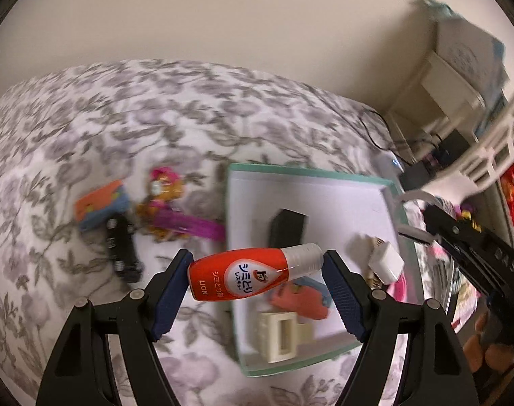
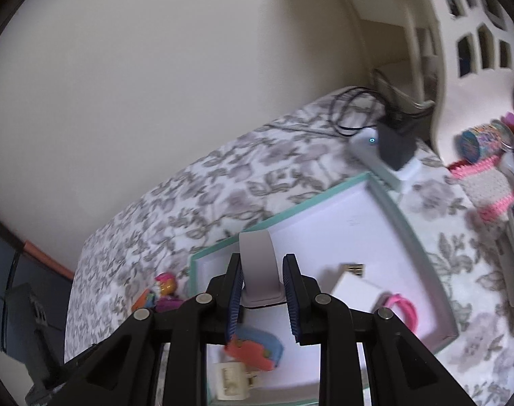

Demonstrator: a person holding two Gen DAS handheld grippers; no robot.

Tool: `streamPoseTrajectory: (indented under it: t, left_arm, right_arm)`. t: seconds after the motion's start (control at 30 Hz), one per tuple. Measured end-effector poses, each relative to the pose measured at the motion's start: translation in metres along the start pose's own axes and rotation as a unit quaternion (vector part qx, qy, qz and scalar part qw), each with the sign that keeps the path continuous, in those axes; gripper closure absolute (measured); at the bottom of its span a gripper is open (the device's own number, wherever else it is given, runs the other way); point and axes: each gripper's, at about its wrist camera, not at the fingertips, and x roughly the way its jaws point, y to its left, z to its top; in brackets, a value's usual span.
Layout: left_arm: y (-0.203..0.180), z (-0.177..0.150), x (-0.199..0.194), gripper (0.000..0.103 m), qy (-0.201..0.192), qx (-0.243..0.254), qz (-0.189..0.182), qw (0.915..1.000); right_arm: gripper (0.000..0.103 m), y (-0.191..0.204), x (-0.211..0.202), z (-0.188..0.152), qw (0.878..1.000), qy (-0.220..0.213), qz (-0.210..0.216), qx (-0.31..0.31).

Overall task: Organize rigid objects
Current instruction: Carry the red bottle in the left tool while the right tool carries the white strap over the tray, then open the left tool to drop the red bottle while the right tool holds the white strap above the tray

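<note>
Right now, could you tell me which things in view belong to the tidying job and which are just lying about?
Part of the job:
- red bottle, clamped in the left gripper
- white strap, clamped in the right gripper
- teal-rimmed tray
- black block in the tray
- black remote and orange toy on the bedspread

Lying about:
- floral bedspread
- power strip
- white basket

Counted by kind, across both wrist views

One teal-rimmed tray (image 1: 311, 173); one red bottle (image 1: 238, 272); one pale strap (image 2: 257, 270); two orange-and-blue erasers (image 1: 99, 208) (image 1: 300, 299); one black block (image 1: 287, 228); one black remote (image 1: 121, 253); one white plug adapter (image 1: 383, 258); one cream hair clip (image 1: 278, 336); one pink-haired doll (image 1: 163, 191); two grippers (image 1: 257, 291) (image 2: 262, 296).
</note>
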Motion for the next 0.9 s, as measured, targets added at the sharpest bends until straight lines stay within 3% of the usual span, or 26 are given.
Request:
streamPoseTrajectory:
  t: [0.33, 0.9]
  left_arm:
    - [-0.056, -0.012, 0.038, 0.024, 0.034, 0.066, -0.005, 0.9972]
    - [-0.061, -0.023, 0.066, 0.024, 0.056, 0.083, 0.002, 0.995]
  right_arm:
    - [0.077, -0.012, 0.016, -0.005, 0.999, 0.033, -0.014, 0.001]
    - [0.077, -0.01, 0.039, -0.019, 0.996, 0.085, -0.036, -0.011]
